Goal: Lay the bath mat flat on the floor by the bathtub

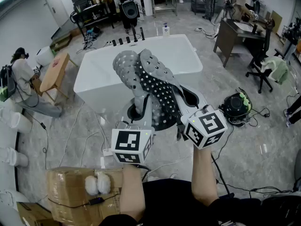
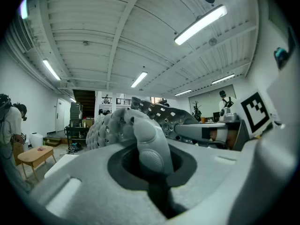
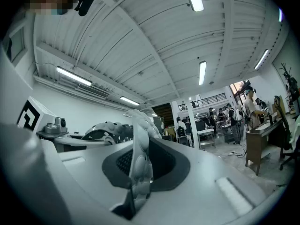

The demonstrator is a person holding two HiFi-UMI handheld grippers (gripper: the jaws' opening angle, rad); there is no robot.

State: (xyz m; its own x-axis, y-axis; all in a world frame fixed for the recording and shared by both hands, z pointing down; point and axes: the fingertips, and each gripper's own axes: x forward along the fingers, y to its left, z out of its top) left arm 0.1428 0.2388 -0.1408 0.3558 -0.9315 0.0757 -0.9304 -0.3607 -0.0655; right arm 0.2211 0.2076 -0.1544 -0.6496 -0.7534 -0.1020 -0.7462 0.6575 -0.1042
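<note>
While being held bunched above the floor (image 1: pixel 263 145) before the white bathtub (image 1: pixel 96 74), the grey knobbly rubber bath mat (image 1: pixel 150 81) is being clamped tight by the left gripper (image 1: pixel 136 111) and right gripper (image 1: pixel 188 99).

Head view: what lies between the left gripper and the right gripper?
In the head view, the bunched grey bath mat fills that gap, clamped by the left gripper and the right gripper.
</note>
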